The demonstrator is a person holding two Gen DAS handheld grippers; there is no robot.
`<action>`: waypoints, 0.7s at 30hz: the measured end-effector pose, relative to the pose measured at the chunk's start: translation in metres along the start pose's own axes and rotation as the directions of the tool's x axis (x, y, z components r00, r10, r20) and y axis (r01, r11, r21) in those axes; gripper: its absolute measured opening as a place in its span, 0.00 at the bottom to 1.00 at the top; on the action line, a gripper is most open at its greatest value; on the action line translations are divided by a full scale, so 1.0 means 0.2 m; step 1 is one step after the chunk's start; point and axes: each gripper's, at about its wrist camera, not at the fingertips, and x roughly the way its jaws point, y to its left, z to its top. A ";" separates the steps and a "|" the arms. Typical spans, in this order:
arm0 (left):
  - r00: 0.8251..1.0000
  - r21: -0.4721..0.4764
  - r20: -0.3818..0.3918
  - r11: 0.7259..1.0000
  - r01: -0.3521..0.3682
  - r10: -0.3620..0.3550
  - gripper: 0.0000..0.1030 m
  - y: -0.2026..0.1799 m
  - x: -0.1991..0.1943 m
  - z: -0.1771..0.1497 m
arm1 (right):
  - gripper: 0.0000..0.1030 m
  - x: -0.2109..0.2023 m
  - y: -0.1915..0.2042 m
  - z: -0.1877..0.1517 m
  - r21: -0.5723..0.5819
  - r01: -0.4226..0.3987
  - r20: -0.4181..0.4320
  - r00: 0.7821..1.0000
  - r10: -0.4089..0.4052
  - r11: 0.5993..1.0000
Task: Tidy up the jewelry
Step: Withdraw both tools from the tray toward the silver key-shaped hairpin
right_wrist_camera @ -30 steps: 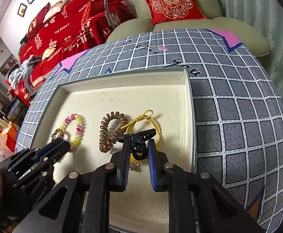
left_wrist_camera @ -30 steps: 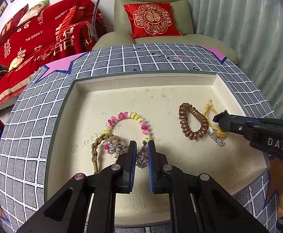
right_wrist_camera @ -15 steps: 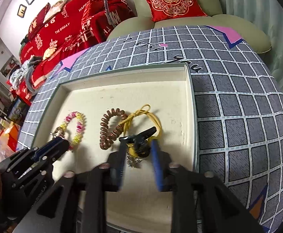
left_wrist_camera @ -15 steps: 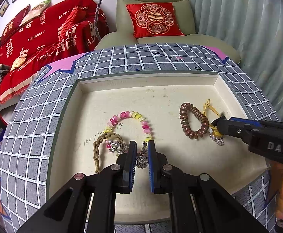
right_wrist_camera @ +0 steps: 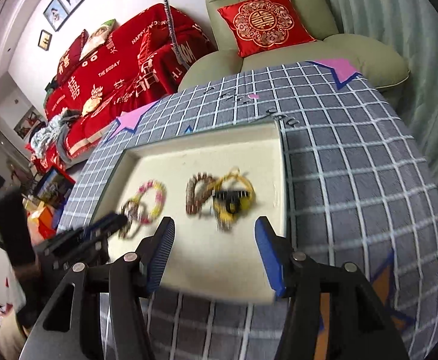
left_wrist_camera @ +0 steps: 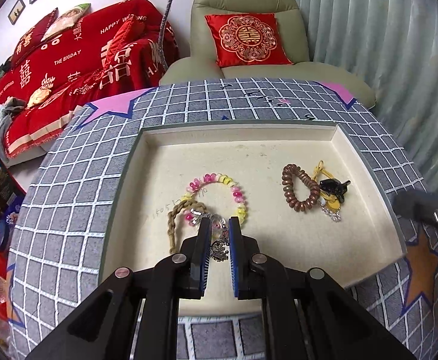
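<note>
Tray (left_wrist_camera: 369, 162): cream, shallow, sitting on the grid-patterned cloth (left_wrist_camera: 77, 186); I am sorting jewellery inside it.

Left gripper (left_wrist_camera: 218, 234): I am keeping it nearly closed, with the silver charm (left_wrist_camera: 220, 247) sitting between the blue pads and apparently pinched. The charm is lying just below the pink-and-yellow bead bracelet (left_wrist_camera: 215, 193), beside the braided tan cord (left_wrist_camera: 178, 222).

Right gripper (right_wrist_camera: 214, 258): its jaws are opening and nothing is between them; it is hovering above the near right part of the tray.

Black clip (left_wrist_camera: 334, 187): I am seeing it resting on the yellow cord bracelet (left_wrist_camera: 321, 168), just right of the brown bead bracelet (left_wrist_camera: 298, 187). Both are blurred in the right wrist view.

Step in hand, as I judge it: the right side is finishing a placement while the left is working the charm free of the cluster.

Next move, as I judge it: I am needing a gentle lift on the charm, since its chain may be tangled with the beads and cord and could drag them along.
</note>
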 end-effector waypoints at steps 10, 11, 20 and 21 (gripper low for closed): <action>1.000 -0.039 -0.016 0.999 0.012 -0.013 0.20 0.06 -0.12 -0.15 | 0.58 -0.14 0.17 -0.45 -0.113 -0.027 -0.089 0.996 0.017 0.993; 1.000 -0.043 -0.017 0.999 0.014 -0.015 0.20 0.07 -0.13 -0.17 | 0.58 -0.14 0.20 -0.50 -0.133 -0.031 -0.098 0.995 0.018 0.991; 0.999 -0.086 0.029 0.996 -0.022 0.025 1.00 0.17 -0.25 -0.29 | 0.58 -0.06 0.47 -0.75 -0.224 -0.073 -0.155 0.987 0.038 0.972; 0.999 -0.081 0.028 0.997 -0.020 0.022 1.00 0.18 -0.25 -0.30 | 0.58 -0.05 0.49 -0.76 -0.227 -0.064 -0.158 0.987 0.028 0.972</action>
